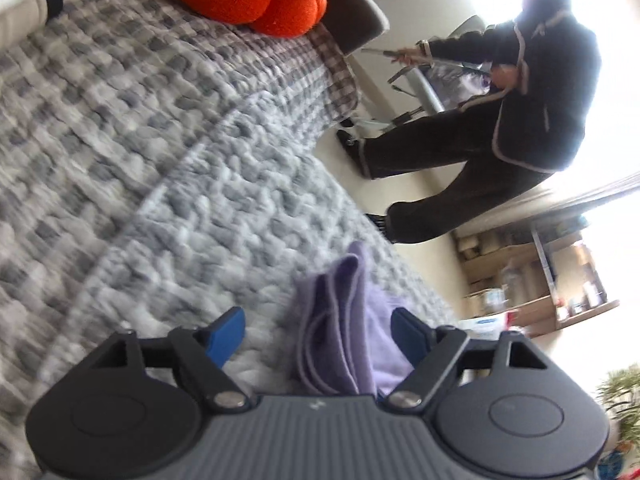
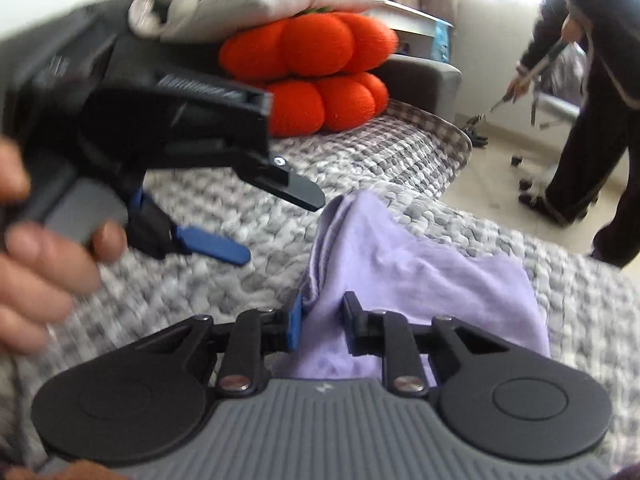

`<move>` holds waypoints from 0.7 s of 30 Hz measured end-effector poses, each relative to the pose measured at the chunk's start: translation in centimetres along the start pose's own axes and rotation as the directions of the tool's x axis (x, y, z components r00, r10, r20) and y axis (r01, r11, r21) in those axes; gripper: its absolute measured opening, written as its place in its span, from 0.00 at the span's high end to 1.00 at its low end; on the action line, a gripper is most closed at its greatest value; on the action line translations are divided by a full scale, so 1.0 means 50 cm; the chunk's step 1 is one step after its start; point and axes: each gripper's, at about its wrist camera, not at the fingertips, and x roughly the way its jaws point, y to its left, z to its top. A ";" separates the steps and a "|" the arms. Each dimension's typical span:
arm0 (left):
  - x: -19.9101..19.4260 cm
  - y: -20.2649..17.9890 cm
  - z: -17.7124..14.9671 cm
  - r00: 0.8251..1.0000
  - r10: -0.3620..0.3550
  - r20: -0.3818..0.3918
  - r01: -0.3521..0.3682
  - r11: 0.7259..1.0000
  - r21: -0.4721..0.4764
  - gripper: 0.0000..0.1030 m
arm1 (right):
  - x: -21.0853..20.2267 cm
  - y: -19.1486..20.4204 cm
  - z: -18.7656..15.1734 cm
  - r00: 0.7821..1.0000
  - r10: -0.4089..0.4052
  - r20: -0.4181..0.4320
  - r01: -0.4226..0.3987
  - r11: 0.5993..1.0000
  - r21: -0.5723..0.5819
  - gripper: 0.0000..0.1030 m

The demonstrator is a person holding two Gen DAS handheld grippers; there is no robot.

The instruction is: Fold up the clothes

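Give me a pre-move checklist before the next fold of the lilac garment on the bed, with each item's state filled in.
1. Left claw open around the lilac garment: ok; its fingers stand wide apart with the bunched fabric between them, not pinched.
2. Right claw gripping the cloth: cannot tell; fabric sits between its fingers, but a gap still shows.
3. Garment lying flat: not ok; it is bunched and raised into a ridge.
4. Grey checked blanket bare around the garment: ok.
5. Orange cushions out of the way: ok; they sit at the far end.
6. Person in dark clothes away from the bed: ok; standing on the floor beyond it.
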 end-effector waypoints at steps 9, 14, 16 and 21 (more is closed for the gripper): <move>0.051 -0.040 -0.018 0.999 -0.039 -0.031 0.041 0.997 0.071 0.17 | 0.001 0.007 -0.001 0.999 0.030 0.011 -0.029 0.998 -0.049 0.79; 0.075 -0.057 -0.017 0.999 0.024 -0.022 -0.020 0.985 0.170 0.26 | 0.009 0.028 -0.013 0.999 0.046 0.005 -0.045 0.987 -0.153 0.79; 0.083 -0.060 -0.015 0.998 0.062 -0.019 -0.057 0.977 0.205 0.43 | 0.012 0.025 -0.014 0.998 0.063 0.004 -0.062 0.986 -0.156 0.76; 0.095 -0.056 -0.001 0.994 0.107 -0.010 -0.101 0.965 0.244 0.64 | -0.016 0.000 -0.010 0.990 0.137 0.040 -0.131 0.985 -0.115 0.58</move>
